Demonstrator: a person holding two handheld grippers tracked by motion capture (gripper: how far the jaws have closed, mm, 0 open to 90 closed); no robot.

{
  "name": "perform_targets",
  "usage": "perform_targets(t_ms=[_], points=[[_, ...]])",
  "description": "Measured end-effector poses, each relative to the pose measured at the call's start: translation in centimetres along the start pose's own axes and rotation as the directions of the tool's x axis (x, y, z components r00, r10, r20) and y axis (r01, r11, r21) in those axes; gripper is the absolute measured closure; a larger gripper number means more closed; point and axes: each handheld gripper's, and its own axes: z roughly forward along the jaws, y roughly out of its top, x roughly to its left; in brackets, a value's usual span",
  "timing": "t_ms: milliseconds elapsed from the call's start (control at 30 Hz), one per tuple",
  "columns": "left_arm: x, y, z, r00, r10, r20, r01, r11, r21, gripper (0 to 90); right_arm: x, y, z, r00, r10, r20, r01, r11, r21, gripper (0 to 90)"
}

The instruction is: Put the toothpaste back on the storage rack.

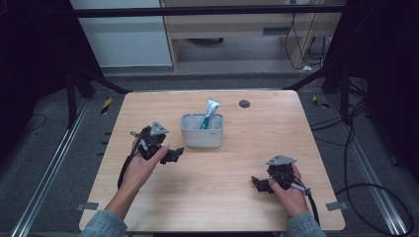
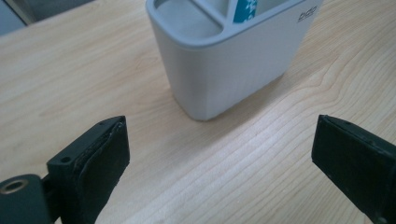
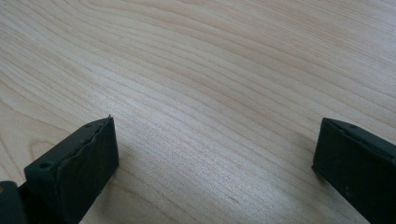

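The work in hand concerns the grey holder [image 1: 202, 131] and the toothpaste tube [image 1: 211, 112] that stands in it. The holder sits upright on the table [image 1: 222, 207], on the half toward the far edge and roughly midway between the left and right edges. It is divided into compartments; the left gripper view shows a partition and an empty compartment on one side, while the tube [image 2: 245, 9] occupies another. The tube leans against the rim, its white end rising above the wall, which leaves that end free for a grasp from above.

The left gripper [image 1: 176, 154] lies just beside the holder's near left corner, apart from it. Its jaws stand wide apart and hold nothing; in the left gripper view bare wood lies between them and the holder [image 2: 233, 65] stands ahead, off centre. This pose suits an approach or a retreat; which of the two cannot be judged from these views.

The right gripper [image 1: 258, 183] rests low toward the near right corner of the table, well apart from the holder. Its jaws are likewise spread wide and empty, with plain wood grain between them in the right gripper view. The position keeps it out of the left hand's working area.

A dark round mark [image 1: 244, 103] lies near the far edge, clear of both grippers.
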Motion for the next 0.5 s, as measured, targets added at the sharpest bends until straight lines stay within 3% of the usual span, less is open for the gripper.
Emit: perform_targets(t_ms=[500], points=[[3.4,-5.2,0.3,0.9975,-0.030,-0.064,0.036,0.9945,0.098,5.5,0.0,0.0,0.0,1.0000,0.000,0.000,0.000,1.000,0.000,0.4]])
